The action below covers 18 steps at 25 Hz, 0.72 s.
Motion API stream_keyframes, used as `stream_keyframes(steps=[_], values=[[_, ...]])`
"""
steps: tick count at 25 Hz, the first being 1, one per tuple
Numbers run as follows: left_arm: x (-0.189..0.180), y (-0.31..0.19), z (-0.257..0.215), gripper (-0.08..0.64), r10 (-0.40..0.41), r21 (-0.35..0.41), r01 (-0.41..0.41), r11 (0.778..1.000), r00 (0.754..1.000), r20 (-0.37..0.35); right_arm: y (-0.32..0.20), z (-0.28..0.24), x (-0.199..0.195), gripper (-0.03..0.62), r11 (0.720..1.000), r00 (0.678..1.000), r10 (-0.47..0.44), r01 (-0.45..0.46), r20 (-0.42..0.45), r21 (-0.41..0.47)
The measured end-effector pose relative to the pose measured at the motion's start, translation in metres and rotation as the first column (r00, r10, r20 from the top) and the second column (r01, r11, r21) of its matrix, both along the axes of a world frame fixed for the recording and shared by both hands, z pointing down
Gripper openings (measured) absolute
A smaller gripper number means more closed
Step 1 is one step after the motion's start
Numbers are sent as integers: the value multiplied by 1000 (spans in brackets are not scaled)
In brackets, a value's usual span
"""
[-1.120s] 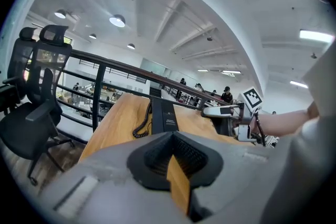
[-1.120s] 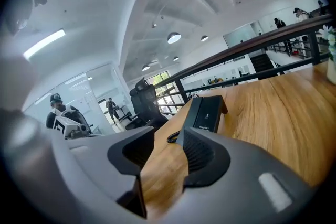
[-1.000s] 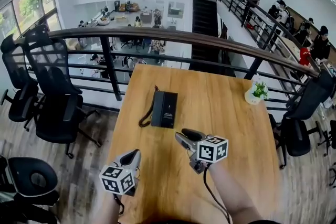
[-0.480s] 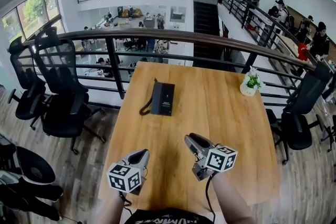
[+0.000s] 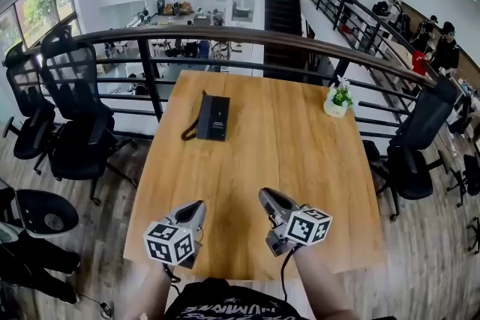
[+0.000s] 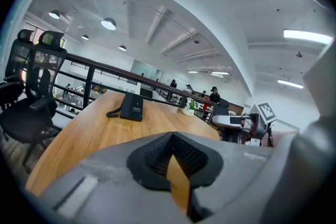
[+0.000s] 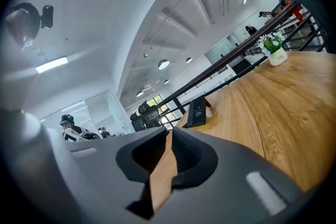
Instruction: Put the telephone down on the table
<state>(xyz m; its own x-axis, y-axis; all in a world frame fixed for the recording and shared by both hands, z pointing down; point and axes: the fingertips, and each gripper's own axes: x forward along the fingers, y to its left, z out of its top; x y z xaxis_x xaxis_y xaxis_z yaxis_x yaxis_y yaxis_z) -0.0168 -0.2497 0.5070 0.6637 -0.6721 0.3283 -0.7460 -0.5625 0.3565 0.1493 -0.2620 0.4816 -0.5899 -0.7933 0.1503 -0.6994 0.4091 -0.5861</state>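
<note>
Since both grippers hang over the near edge of the desk (image 5: 300,183), close to the person's body, no tool is at work on anything now. The left gripper (image 5: 193,210) has its fingers (image 6: 155,157) together at the tips, with only bare wood showing in the thin wedge behind them. The right gripper (image 5: 268,198) has just been closing its fingers (image 7: 191,155). They now also meet at the tips, and nothing stands between them.

Farther on, the middle of the desk is bare wood. The telephone (image 5: 213,117), a flat black set, lies on the far left part of the desk, well apart from both grippers. Its coiled cord (image 5: 189,133) curls just beside it on the left. A small potted plant (image 5: 339,100) stands at the far right corner, and a dark railing (image 5: 247,37) runs behind the desk.

I judge that the putting down is already done, because the telephone rests flat and free. The next move asks for almost nothing: keep both grippers away from the set.
</note>
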Motion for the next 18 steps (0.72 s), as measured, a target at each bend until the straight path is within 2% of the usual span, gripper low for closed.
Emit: stream_keyframes(steps=[5,18], values=[[14,41,8,3,-11,-33,11,999,1000,-9,41,9,17,0,1000,1000,8,-8,1,-28],[38,138,12,2,-18,-60,17,998,1000,-12,148,14,38,-2,998,999,-34,34,14,-50]])
